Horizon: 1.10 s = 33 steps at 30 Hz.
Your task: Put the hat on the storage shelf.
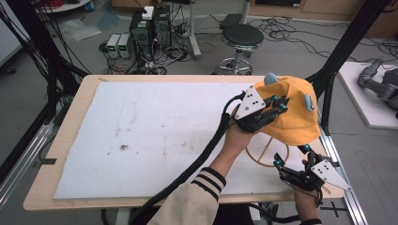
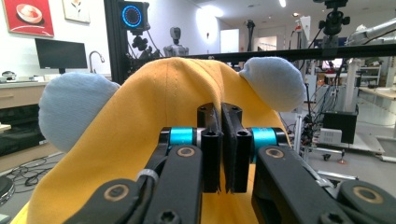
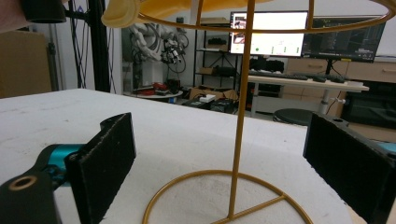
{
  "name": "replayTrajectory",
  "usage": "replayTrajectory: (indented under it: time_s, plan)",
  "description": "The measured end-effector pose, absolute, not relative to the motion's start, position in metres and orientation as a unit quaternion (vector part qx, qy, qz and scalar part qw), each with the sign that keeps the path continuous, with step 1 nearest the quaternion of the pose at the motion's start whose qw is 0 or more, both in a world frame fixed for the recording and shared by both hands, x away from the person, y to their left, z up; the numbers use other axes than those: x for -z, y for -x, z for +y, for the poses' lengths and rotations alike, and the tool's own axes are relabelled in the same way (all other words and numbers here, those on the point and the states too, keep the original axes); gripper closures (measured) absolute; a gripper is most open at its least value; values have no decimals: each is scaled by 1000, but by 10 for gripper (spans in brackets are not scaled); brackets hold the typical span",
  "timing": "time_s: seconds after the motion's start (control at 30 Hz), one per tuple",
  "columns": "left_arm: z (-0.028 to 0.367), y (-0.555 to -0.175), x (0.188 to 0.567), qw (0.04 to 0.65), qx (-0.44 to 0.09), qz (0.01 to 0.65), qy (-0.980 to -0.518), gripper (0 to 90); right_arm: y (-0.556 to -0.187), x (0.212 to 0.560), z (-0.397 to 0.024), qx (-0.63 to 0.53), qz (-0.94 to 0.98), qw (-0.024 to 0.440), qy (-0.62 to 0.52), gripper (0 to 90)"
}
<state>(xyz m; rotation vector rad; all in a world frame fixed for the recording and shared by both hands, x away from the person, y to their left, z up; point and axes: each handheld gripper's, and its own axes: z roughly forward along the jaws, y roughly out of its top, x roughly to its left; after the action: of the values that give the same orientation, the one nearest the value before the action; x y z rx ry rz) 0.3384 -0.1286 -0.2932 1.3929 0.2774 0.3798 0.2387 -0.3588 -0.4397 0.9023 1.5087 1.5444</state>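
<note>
Right tool (image 1: 287, 155) beside table edge (image 1: 334, 154)

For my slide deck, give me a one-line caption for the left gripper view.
Left gripper, jaws shut, pinches a fold of the yellow cap between its two pale blue ears.

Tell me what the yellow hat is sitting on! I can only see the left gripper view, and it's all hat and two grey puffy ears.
Observer: The yellow hat sits on a gold wire stand with a ring base on the white mat.
Operator: Where's the other gripper?
Observer: The right gripper is low by the stand's base, jaws open, the pole between them but untouched.
Operator: Is my gripper near the hat's top?
Observer: The left gripper is shut on a fold of the hat's side, below the crown.
</note>
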Motion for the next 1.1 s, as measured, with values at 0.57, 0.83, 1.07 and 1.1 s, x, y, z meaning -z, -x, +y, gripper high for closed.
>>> replayTrajectory:
  time_s: [0.57, 0.83, 1.07, 1.1]
  plan:
    - [-122, -341, 293, 743, -177, 137, -631, 612, -240, 441, -358, -607, 595, 389, -356, 90]
    - [-104, -342, 291, 752, -188, 155, -612, 405, -241, 441, -357, -605, 597, 390, -354, 90]
    - [-57, -341, 276, 750, -233, 162, -597, 287, -243, 442, -356, -605, 596, 389, -358, 90]
    - [-57, -341, 276, 750, -233, 162, -597, 286, -243, 442, -356, -605, 596, 389, -358, 90]
